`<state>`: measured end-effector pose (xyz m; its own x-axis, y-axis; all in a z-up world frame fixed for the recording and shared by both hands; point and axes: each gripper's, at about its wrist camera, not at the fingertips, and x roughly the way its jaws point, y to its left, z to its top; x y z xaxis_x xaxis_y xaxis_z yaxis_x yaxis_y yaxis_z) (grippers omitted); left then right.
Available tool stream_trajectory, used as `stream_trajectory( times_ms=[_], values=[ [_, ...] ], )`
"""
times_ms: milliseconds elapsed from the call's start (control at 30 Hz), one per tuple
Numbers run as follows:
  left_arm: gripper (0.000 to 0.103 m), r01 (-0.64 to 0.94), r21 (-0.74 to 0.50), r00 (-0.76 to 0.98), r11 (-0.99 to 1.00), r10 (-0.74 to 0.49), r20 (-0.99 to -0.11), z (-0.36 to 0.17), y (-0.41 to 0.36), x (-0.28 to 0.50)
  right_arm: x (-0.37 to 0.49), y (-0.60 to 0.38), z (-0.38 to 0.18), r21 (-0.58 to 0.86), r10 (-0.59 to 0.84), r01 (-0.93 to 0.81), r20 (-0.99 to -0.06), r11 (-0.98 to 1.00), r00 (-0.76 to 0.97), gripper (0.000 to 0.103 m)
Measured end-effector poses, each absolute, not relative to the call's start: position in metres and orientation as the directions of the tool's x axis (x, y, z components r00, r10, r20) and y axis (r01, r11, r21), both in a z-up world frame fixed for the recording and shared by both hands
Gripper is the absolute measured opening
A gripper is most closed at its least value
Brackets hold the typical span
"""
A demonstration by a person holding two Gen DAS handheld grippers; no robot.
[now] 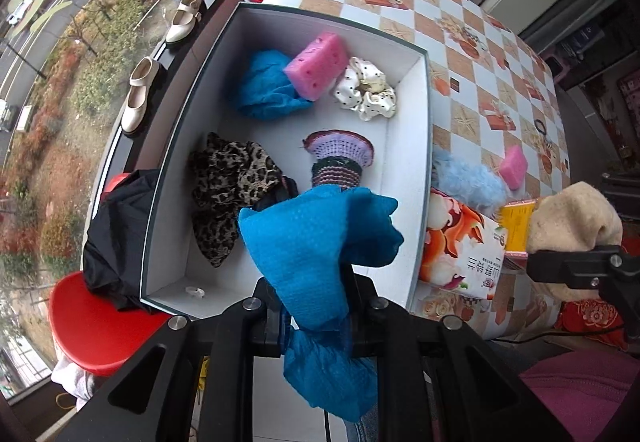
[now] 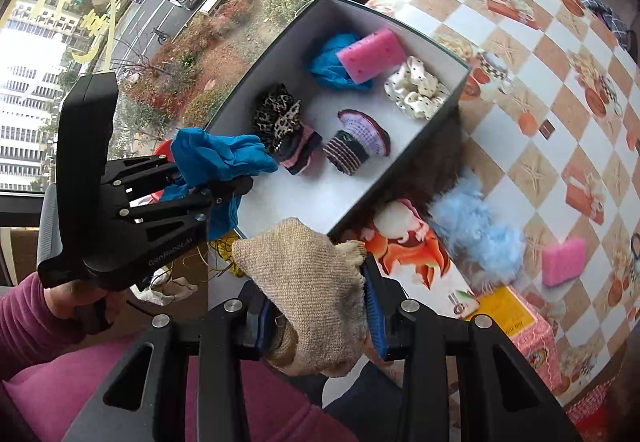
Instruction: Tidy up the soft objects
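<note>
The left gripper (image 1: 316,306) is clenched on a crumpled blue cloth (image 1: 320,242), a thin, dimpled, slightly crinkled fabric whose long axis runs along the fingers: one bunched end fans out past the tips over the near end of the box (image 1: 404,169), the other hangs back between the black arms. The right gripper (image 2: 320,318) is clamped on a beige sock (image 2: 308,278), coarse ribbed knit with a frayed paler edge, its rounded end pointing toward the near edge of the box and its length lying along the blue-padded fingers (image 2: 376,314). The box is a rectangular carton, white and smooth inside with a dark rim, standing at the window-side edge of the table (image 1: 472,53), which wears a glossy checked oilcloth. Inside, toward the far end, lie a second blue cloth (image 1: 264,85), a pink sponge (image 1: 318,65) with pitted faces leaning on it, and a cream satin scrunchie (image 1: 368,89) with dark dots near the far right corner. Nearer, a leopard-print fabric (image 1: 232,185) is heaped by the left wall, and a crocheted purple piece (image 1: 338,157), flared like a bell, lies on its side with its wide mouth toward the far end. Outside the right wall, a fluffy pale-blue piece (image 1: 468,181) and another pink sponge (image 1: 514,165) rest on the table, beside a printed tissue pack (image 1: 460,246).
</note>
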<state>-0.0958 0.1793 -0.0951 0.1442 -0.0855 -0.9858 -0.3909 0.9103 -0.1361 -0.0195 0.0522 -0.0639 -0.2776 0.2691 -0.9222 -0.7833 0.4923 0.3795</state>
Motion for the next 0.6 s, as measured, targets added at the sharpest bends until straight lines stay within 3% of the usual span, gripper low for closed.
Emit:
stream_trajectory(
  times_ms=[600],
  values=[
    [0.020, -0.456, -0.123, 0.103, 0.882, -0.085, -0.991, -0.125, 0.197, -0.102, -0.017, 0.121, -0.090, 0.376, 0.232, -0.787, -0.926, 0.489, -0.297, 0.038]
  ],
)
